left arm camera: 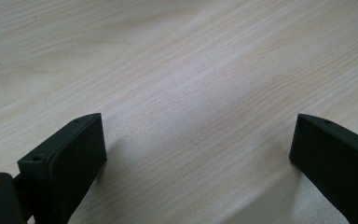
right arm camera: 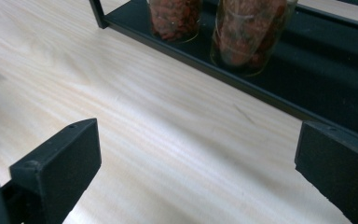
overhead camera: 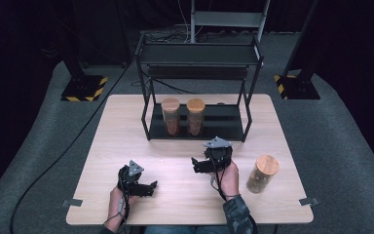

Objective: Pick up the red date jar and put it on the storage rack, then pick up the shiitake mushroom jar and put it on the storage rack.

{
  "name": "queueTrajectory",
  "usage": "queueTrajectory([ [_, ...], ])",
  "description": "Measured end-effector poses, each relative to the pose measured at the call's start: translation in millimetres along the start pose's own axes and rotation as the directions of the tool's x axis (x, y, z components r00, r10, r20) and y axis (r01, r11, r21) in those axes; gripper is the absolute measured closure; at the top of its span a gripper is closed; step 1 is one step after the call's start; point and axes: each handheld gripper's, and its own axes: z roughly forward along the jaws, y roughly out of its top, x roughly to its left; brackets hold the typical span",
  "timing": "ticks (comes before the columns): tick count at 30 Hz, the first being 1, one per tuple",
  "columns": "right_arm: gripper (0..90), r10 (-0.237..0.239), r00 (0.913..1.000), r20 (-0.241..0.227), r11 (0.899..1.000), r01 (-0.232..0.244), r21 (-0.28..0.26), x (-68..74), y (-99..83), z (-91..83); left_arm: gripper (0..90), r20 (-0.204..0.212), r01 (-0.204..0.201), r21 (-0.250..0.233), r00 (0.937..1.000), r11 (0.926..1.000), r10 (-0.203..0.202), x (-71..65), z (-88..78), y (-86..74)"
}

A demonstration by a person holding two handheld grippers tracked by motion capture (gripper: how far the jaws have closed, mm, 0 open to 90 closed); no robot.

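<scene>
Our right gripper (overhead camera: 198, 165) has its jaws spread wide with nothing between them; in the right gripper view only bare wood lies in the gap. It hangs low over the table (overhead camera: 126, 126), pointing toward nine o'clock, with the hand (overhead camera: 229, 178) behind it at about five o'clock. Our left gripper (overhead camera: 148, 187) is also wide open and empty, close above the wood, pointing toward three o'clock; its hand (overhead camera: 118, 201) comes from six o'clock.

At twelve o'clock from the right gripper stands the black rack (overhead camera: 148, 73), its front rail near the claw. On its lower shelf we count two jars with wooden lids, the left jar (overhead camera: 171, 117) and the right jar (overhead camera: 195, 117), side by side and upright, filled with something reddish. A third jar (overhead camera: 262, 174) stands alone on the table at three o'clock from the right hand, just beside it but apart. So we count three jars, two grippers, one rack. Between the right claw and the lone jar is only our own hand.
</scene>
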Motion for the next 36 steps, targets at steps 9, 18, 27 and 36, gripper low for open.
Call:
queueTrajectory([
  [9,0.0,-0.01,0.9998,-0.019,1.0,0.01,-0.006,11.5,-24.0,-19.1,2.8,0.0,0.0,0.0,1.0,1.0,0.0,0.0,0.0,0.0],
  [18,0.0,-0.051,0.9987,-0.003,0.998,0.051,-0.034,23.3,-41.0,-46.4,2.8,0.0,0.001,-0.001,1.0,1.0,-0.001,-0.1,0.1,0.0],
  [27,0.0,-0.06,0.998,0.022,0.993,0.062,-0.103,26.3,-49.7,-83.1,2.8,0.0,0.003,-0.003,1.0,1.0,-0.003,-0.2,0.5,0.2],
  [36,0.0,-0.052,0.9954,0.08,0.987,0.064,-0.149,18.9,-55.6,-116.9,2.8,0.0,0.003,-0.002,1.0,1.0,-0.003,-0.2,0.5,0.4],
])
